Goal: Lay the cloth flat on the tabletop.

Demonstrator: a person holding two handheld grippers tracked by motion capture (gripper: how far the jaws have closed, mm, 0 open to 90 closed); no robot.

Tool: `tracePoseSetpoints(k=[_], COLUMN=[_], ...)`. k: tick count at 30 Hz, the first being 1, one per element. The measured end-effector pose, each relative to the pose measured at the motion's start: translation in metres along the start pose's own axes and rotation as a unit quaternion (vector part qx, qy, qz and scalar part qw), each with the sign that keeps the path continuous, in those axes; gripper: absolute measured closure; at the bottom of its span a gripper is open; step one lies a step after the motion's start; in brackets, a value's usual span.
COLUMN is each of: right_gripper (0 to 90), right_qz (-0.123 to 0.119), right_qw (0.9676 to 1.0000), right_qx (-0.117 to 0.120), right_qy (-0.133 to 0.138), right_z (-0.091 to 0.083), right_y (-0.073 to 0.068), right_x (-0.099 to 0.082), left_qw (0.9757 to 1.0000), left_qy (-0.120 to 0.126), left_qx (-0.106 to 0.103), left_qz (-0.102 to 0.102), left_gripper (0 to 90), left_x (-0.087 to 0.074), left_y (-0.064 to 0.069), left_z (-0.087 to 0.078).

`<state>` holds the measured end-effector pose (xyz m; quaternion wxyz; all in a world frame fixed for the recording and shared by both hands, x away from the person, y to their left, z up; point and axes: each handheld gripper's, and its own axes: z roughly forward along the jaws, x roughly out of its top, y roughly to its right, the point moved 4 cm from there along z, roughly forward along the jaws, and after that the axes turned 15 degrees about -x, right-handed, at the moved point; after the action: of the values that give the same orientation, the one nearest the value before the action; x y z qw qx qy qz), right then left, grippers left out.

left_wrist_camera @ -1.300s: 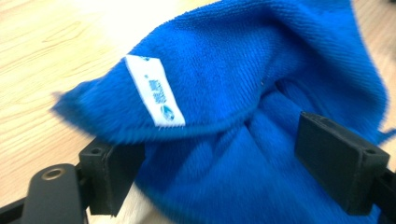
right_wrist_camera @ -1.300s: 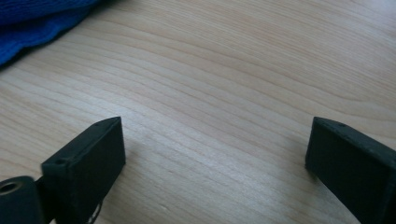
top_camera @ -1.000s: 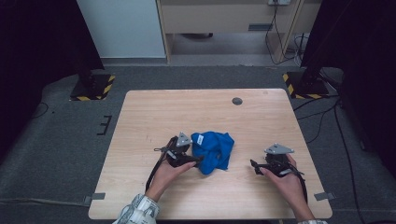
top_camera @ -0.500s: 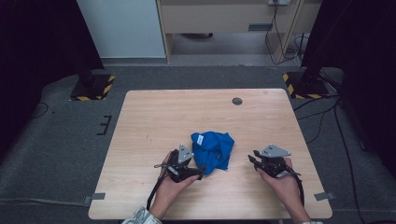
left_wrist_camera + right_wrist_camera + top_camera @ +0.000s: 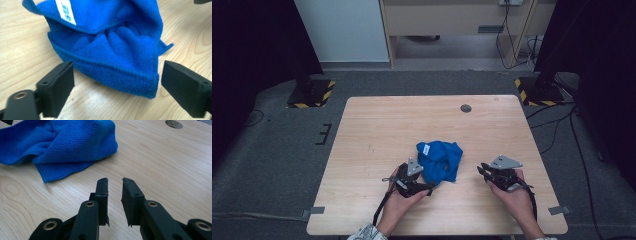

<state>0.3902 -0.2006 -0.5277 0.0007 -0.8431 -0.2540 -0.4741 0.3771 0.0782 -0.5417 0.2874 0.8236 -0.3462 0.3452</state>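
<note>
Since a second ago the left gripper [image 5: 421, 186] has slid back toward the person's edge of the table [image 5: 377, 125], and the blue cloth [image 5: 440, 161] looks more bunched up now. The right gripper [image 5: 482, 171] barely shifted, but its jaws have just been closing, with nothing between them.

Going left to right from the cloth as the landmark: the left gripper sits just at the cloth's near-left edge. In the left gripper view its jaws stand wide apart, one on either side of the cloth's thick folded hem [image 5: 120, 75], and neither pad is actually pressing on it. So open, not gripping. The cloth itself lies crumpled on the table a bit in from the near edge, white label [image 5: 65, 11] facing up.

To the right of the cloth, clearly apart from it, the right gripper rests low over bare wood. In the right gripper view its jaws are nearly together with a narrow gap, holding nothing. Far behind the cloth there's a small round grommet [image 5: 466, 108] in the tabletop.
</note>
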Motion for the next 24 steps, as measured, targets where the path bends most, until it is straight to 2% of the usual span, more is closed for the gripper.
tracePoseSetpoints(k=[1, 4, 7, 12, 15, 19, 24], right_gripper=[74.8, 74.5, 74.4, 76.1, 78.9, 81.9, 78.9], right_qz=[-0.001, -0.001, 0.001, 0.003, 0.000, 0.001, 0.008], right_qw=[1.0000, 1.0000, 0.9999, 0.9996, 0.9992, 0.9981, 0.9948], right_qx=[0.001, 0.007, 0.011, 0.021, 0.030, 0.056, 0.098], right_qy=[0.000, 0.004, 0.008, 0.019, 0.026, 0.027, 0.026], right_z=[0.000, -0.002, -0.003, -0.007, -0.009, -0.006, 0.011], right_y=[0.000, -0.002, -0.003, -0.006, -0.012, -0.028, -0.052], right_x=[0.000, 0.001, 0.003, 0.008, 0.015, 0.027, 0.052], left_qw=[1.0000, 0.9999, 0.9996, 0.9992, 0.9989, 0.9989, 0.9996], left_qy=[-0.005, -0.015, -0.018, -0.029, -0.032, -0.035, -0.009], left_qx=[-0.003, -0.008, -0.020, -0.028, -0.035, -0.032, -0.025], left_qz=[0.001, 0.000, -0.003, -0.003, -0.002, 0.004, -0.011], left_gripper=[17.9, 37.6, 52.8, 73.2, 84.6, 88.5, 88.5], left_x=[-0.001, -0.004, -0.005, -0.007, -0.008, -0.006, -0.004], left_y=[-0.001, -0.007, -0.011, -0.019, -0.025, -0.033, -0.043], left_z=[0.000, 0.000, -0.004, -0.012, -0.016, -0.023, -0.035])
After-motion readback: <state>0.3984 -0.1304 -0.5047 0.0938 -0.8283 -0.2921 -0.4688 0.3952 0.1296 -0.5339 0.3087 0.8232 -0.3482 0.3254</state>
